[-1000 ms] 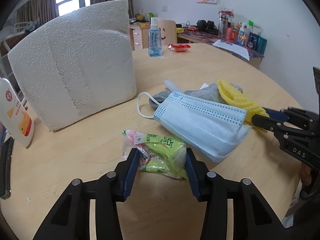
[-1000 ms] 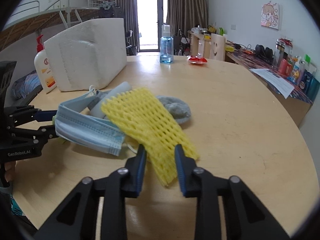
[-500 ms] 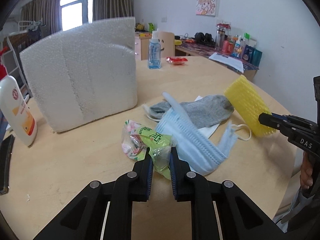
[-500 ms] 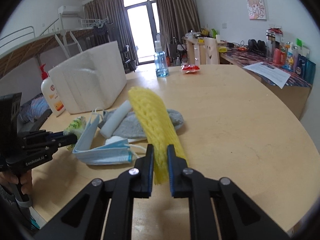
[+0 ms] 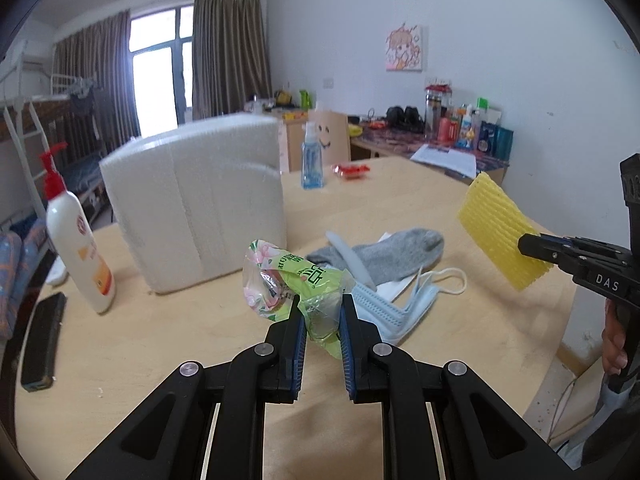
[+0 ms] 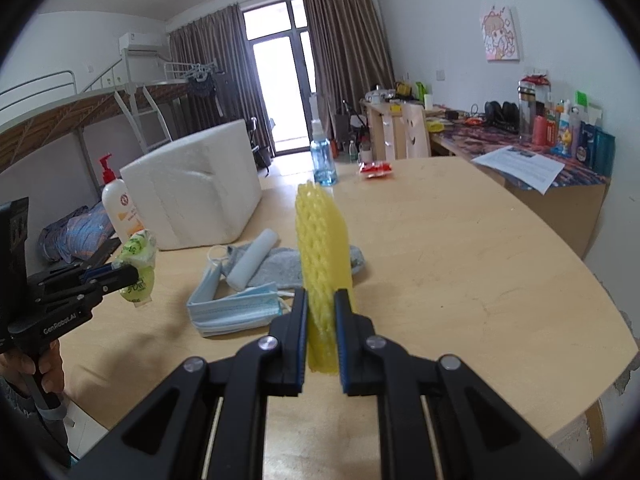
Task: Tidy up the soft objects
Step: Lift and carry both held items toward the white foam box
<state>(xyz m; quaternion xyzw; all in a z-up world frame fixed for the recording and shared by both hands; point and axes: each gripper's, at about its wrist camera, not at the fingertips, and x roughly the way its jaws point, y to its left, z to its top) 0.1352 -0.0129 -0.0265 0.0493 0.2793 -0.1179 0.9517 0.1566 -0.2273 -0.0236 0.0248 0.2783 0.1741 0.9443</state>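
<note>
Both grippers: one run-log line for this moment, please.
left gripper: shut on green packet | right gripper: shut on yellow foam net | both off table

Green tissue packet [image 5: 298, 280]: crinkled plastic, pink flowered end, pinched at its near end and held clear of the surface [image 5: 140, 340]. Yellow foam net [image 6: 322, 264]: mesh sleeve, clamped at its lower end, standing upright above the surface. Blue face masks [image 6: 236, 308]: folded stack, lying flat. Grey sock [image 5: 394, 252]: lying flat behind the masks, with a pale foam tube [image 6: 252, 264] resting across it.
</note>
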